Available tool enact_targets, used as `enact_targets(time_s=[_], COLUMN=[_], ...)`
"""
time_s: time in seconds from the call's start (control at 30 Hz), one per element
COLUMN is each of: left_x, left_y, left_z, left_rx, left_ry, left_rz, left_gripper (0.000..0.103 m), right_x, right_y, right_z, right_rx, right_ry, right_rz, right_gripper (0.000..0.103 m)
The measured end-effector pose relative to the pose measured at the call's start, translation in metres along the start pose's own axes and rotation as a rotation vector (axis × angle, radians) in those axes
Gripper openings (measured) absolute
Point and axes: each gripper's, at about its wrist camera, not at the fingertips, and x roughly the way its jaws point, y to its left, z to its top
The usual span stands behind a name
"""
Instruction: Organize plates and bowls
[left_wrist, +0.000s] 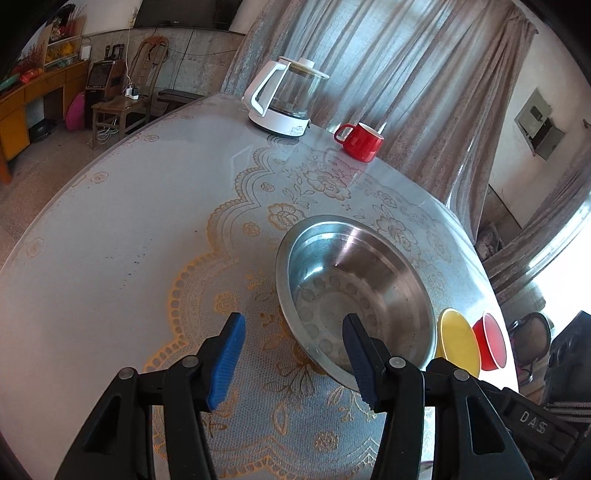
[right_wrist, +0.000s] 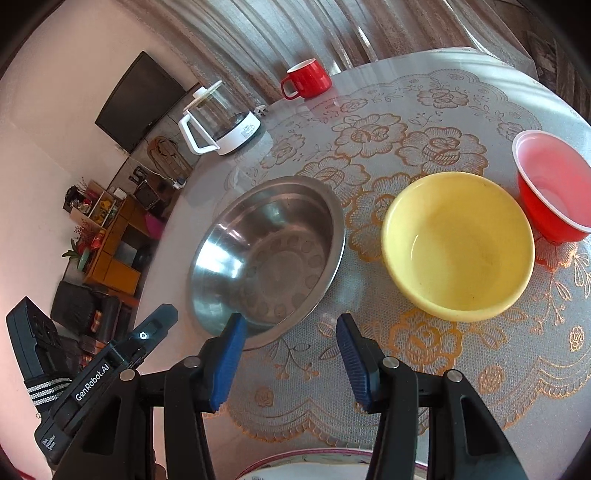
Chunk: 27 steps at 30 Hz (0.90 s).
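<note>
Here, your left tongs and right tongs both hang half open and empty above the bench. On it sit a steel bowl, yellow bowl and red bowl, side by side.

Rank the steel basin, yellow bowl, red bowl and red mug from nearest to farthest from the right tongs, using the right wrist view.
1. Steel basin, just ahead-left of the right tongs.
2. Yellow bowl, ahead-right.
3. Red bowl, far right.
4. Red mug, at the table's far edge.
</note>
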Motion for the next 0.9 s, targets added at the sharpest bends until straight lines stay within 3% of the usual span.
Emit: enact_targets(time_s=[0.07, 0.1, 0.13, 0.17, 0.3, 0.57, 0.9], left_x=[0.011, 0.016, 0.021, 0.023, 0.014, -0.024, -0.087], left_y=[-0.002, -0.003, -0.002, -0.001, 0.003, 0.022, 0.058], left_z=[0.002, 0.002, 0.001, -0.001, -0.011, -0.039, -0.085], left_rx=[0.009, 0.009, 0.004, 0.0, -0.011, -0.045, -0.115], left_ry=[0.017, 0.026, 0.033, 0.041, 0.036, 0.002, -0.052], left_rz=[-0.02, -0.012, -0.006, -0.009, -0.039, -0.025, 0.029], left_gripper=[0.035, 0.028, 0.021, 0.019, 0.019, 0.02, 0.022], right_x=[0.01, 0.014, 0.018, 0.022, 0.027, 0.027, 0.019], right_y=[-0.002, -0.004, -0.005, -0.006, 0.0, 0.013, 0.051], right_z=[0.005, 0.007, 0.008, 0.009, 0.009, -0.007, -0.054], right_rx=[0.01, 0.013, 0.015, 0.012, -0.028, -0.081, -0.195], right_ry=[0.009, 0.014, 0.021, 0.028, 0.02, 0.038, 0.093], right_rz=[-0.028, -0.049, -0.064, -0.063, -0.059, -0.024, 0.046], right_gripper=[0.052, 0.048, 0.038, 0.036, 0.022, 0.021, 0.021])
